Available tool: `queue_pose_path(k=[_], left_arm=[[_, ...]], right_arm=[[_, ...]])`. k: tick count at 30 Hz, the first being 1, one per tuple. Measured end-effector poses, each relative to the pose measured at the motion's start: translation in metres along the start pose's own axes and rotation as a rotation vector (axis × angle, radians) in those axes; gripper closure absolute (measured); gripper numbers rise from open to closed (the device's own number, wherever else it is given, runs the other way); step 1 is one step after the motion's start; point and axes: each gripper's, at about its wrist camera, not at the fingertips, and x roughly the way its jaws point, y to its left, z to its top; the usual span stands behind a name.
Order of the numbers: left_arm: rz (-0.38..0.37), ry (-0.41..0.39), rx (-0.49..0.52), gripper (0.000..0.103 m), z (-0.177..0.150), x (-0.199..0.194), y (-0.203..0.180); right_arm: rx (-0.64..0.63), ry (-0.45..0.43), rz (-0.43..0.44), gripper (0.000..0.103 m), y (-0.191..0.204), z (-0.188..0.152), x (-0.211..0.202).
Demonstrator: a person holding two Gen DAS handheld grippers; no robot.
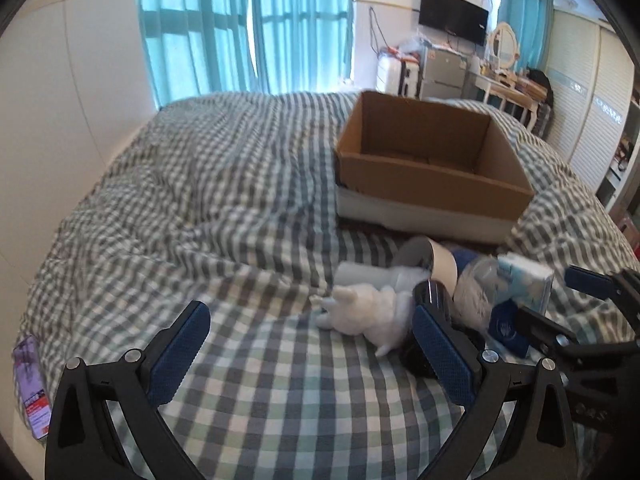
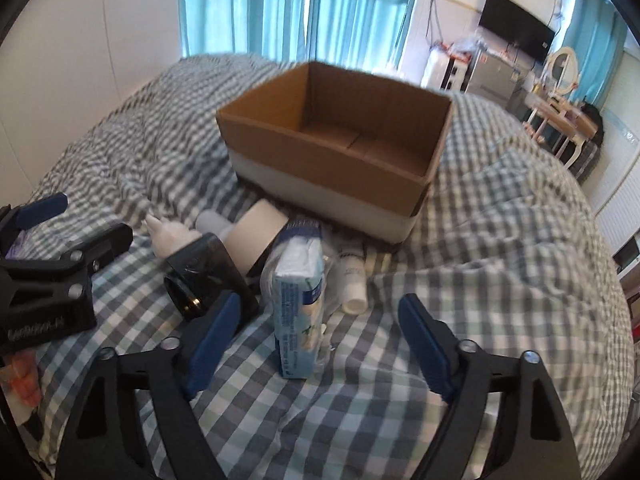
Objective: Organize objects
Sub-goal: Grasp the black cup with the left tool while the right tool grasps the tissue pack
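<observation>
An open, empty cardboard box [image 1: 432,184] [image 2: 332,168] sits on the checked bed. In front of it lies a pile: a white plush toy [image 1: 368,312] [image 2: 168,236], a black cylindrical object [image 2: 204,276] [image 1: 432,296], a grey-and-white roll [image 2: 256,240] [image 1: 424,256], a blue tissue pack [image 2: 298,308] [image 1: 524,280] standing on end, and a small white bottle [image 2: 352,276]. My left gripper [image 1: 308,344] is open, just short of the plush toy. My right gripper [image 2: 318,336] is open with the tissue pack between its fingers, not touching.
A checked duvet [image 1: 220,184] covers the bed, rumpled on the left. A phone-like flat item [image 1: 32,392] lies at the bed's left edge. A white wall is left, curtains behind, a dresser and wardrobe [image 1: 580,128] right.
</observation>
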Motion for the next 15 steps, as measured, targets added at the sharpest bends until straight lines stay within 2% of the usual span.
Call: queue_pose_path(k=[1,3,5,7,11,15], left_arm=[[0.001,0.008,0.013,0.0,-0.002,0.003,-0.002],[-0.011,0.022,0.034,0.0,-0.004,0.006,-0.008],[-0.05,0.032,0.043,0.0,-0.005,0.008,-0.014],[-0.082,0.039,0.059,0.0,-0.005,0.008,-0.021],[-0.136,0.065,0.099,0.0,-0.004,0.018,-0.044],[-0.148,0.113,0.134,0.001,-0.005,0.035,-0.065]], right_arm=[[0.0,0.017,0.003,0.039,0.0,0.001,0.005],[-0.001,0.035,0.02,0.082,0.0,0.003,0.011],[-0.001,0.042,0.047,0.083,-0.004,0.005,0.011],[0.019,0.011,0.058,0.084,-0.011,0.008,0.005],[0.041,-0.042,0.019,0.084,-0.031,0.018,-0.007],[0.062,-0.038,0.031,0.084,-0.042,0.02,-0.002]])
